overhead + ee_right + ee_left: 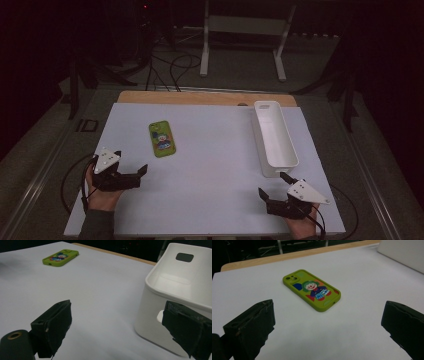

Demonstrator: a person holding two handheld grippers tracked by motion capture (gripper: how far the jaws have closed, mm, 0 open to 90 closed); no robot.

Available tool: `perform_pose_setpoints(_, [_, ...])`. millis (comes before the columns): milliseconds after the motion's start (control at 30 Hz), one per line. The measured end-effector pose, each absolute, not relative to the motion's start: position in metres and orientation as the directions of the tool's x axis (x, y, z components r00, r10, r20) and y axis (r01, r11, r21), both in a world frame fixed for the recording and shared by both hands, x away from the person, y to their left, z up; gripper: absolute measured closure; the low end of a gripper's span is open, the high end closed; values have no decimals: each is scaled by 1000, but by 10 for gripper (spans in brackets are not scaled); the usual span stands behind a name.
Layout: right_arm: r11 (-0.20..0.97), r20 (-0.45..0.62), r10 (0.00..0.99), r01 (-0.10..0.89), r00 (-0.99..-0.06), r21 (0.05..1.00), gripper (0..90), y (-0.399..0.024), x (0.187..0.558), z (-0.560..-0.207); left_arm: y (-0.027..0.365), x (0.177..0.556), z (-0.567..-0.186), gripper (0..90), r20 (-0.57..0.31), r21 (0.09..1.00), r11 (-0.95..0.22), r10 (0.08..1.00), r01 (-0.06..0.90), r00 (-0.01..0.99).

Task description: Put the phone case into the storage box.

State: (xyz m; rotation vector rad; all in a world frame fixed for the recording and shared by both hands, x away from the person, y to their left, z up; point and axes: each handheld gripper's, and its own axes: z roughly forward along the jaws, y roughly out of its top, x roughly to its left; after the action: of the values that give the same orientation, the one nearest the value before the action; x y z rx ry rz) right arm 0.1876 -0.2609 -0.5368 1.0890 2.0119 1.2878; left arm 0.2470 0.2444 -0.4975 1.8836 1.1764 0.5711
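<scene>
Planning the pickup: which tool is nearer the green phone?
The left tool, at the table's near left corner. The green phone lies just beyond its open jaws; the right tool sits far off, beside the white bin.

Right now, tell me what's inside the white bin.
The white bin looks empty: bare floor and walls in the high view. The right gripper view hides its near floor behind the front wall.

From my station I see a dim room, grey floor [40, 150], black cables [175, 65] and a white metal frame [245, 30] beyond the table [210, 97].
</scene>
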Motion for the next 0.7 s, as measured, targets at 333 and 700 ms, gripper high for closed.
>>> perform_pose_setpoints(333, [228,2,837,352,-547,908,88,-261,188,-537,236,263,-494,0,-46,819,-243,875,521,481])
perform_pose_setpoints(700, [231,1,836,353,-549,907,88,-261,188,-537,232,277,-494,0,-60,810,-241,872,535,485])
